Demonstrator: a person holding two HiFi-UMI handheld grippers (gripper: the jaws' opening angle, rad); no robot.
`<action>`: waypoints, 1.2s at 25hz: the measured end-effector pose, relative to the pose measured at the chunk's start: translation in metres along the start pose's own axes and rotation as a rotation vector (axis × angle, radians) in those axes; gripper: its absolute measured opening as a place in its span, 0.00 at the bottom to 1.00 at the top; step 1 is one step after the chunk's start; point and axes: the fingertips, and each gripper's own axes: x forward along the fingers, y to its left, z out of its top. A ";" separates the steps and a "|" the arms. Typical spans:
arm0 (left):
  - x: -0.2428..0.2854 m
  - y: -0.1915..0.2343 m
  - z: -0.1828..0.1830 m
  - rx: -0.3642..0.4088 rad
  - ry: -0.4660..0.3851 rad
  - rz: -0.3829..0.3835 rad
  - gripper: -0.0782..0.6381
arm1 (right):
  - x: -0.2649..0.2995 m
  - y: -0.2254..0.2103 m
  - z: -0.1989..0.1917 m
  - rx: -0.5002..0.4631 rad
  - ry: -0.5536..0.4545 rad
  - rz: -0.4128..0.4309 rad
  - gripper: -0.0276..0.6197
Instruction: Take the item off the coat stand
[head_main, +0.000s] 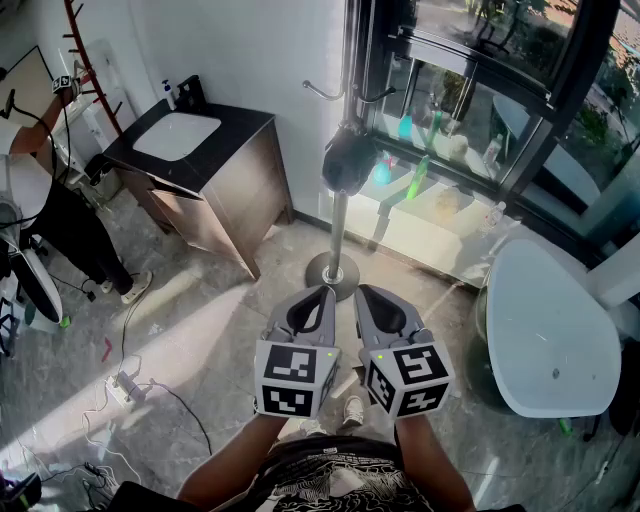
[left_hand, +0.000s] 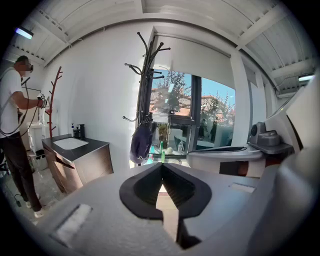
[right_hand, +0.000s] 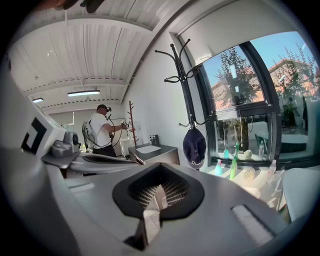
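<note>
So the thing to grab is a dark navy cap (head_main: 348, 160). It hangs off a low hook of the coat stand (head_main: 339, 228), just above the middle of the head view. The stand is a metal pole on a round base, right up against the big window (head_main: 470, 90). In both gripper views the cap dangles near the center of the frame, with the curly black hooks fanning out above it.

Neither gripper is anywhere near it. The left gripper (head_main: 324, 292) and the right gripper (head_main: 366, 292) sit side by side at lower center of the head view, tips aimed at the stand's base and well apart from the cap. Both have their jaws pressed together with nothing between them.

A few colored bottles (head_main: 418, 175) stand on the window ledge to the right of the cap. A dark vanity cabinet (head_main: 215, 195) with a white sink (head_main: 177, 135) is upper left. A white rounded table (head_main: 550, 330) sits on the right edge. Another person (head_main: 45, 190) is on the far left by a red rack, and there's a power strip (head_main: 120, 388) on the floor at lower left.
</note>
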 end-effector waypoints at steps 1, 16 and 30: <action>-0.002 0.001 -0.002 0.000 0.004 -0.004 0.10 | 0.000 0.003 0.000 0.001 0.001 -0.002 0.05; -0.002 0.028 -0.005 -0.001 0.016 -0.046 0.10 | 0.021 0.014 0.000 0.000 0.005 -0.048 0.05; 0.066 0.057 0.009 -0.018 0.031 -0.059 0.10 | 0.090 -0.034 0.017 -0.028 -0.008 -0.076 0.05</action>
